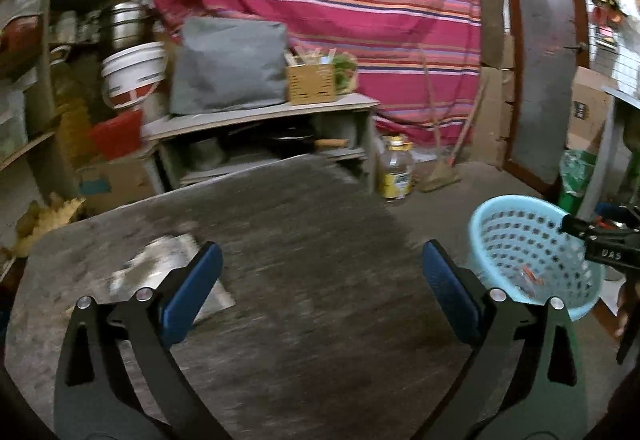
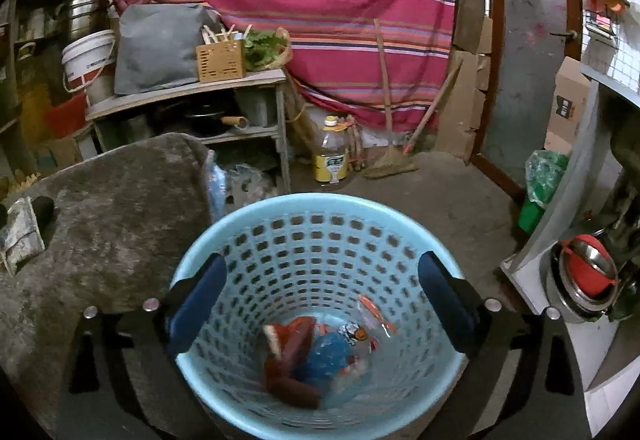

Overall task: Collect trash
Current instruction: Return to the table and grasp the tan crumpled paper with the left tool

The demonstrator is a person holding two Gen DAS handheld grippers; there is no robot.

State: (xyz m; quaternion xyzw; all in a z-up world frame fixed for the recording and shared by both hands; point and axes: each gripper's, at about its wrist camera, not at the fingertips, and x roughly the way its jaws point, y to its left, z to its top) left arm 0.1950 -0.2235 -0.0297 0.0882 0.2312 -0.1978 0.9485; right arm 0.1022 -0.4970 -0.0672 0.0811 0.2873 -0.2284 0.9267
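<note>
My right gripper (image 2: pixel 322 300) hangs over the blue basket (image 2: pixel 320 205), jaws spread, nothing btwn them; wrappers (image 2: pixel 320 348) lie at the bottom. My left gripper (image 1: pixel 322 282) is wide open above the table (image 1: pixel 320 208), crumpled paper (image 1: pixel 160 264) by its left finger.

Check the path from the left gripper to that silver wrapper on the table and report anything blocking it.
Nothing visible blocks it. The left gripper is open, and the silver wrapper lies flat on the table, just beyond its left finger, with only bare tabletop around it.

A worn grey table (image 1: pixel 280 240) bears a crumpled silvery wrapper (image 1: pixel 160 272); beside it, a blue basket (image 2: pixel 320 208) stands on the floor (image 2: pixel 440 192).
</note>
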